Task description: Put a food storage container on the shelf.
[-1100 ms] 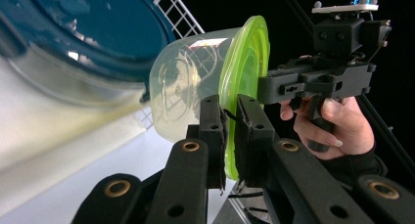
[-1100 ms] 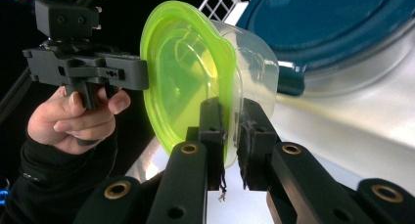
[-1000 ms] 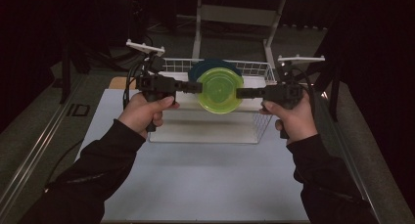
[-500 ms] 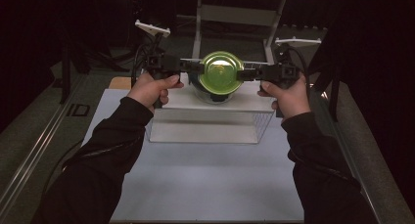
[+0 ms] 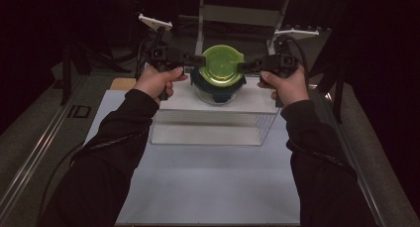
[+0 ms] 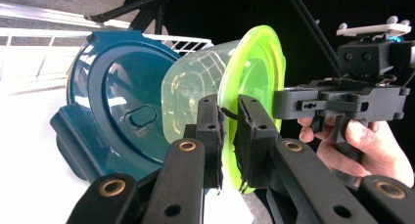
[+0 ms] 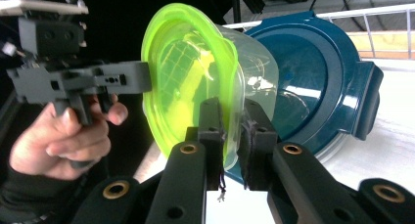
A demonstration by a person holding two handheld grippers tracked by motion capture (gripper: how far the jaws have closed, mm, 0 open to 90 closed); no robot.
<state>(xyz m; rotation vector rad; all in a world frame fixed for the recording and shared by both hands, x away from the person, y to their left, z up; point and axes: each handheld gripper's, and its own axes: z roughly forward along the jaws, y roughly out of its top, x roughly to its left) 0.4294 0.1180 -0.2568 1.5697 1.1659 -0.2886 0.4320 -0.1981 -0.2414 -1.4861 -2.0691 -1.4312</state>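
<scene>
both the left hand-held gripper (image 5: 200, 61) and right hand-held gripper (image 5: 241, 66) pinch the green-lidded container (image 5: 220, 67) by its rim, carrying it between them above the blue lid (image 6: 115, 111); next comes setting it down level.

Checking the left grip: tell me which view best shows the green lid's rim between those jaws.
Left gripper view: the lid rim sits edge-on between the left gripper pads. High view shows the lid's top; right gripper view shows its opposite rim.

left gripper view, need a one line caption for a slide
Left gripper clamps the green lid of a clear container before a blue-lidded container, the right gripper opposite.
</scene>
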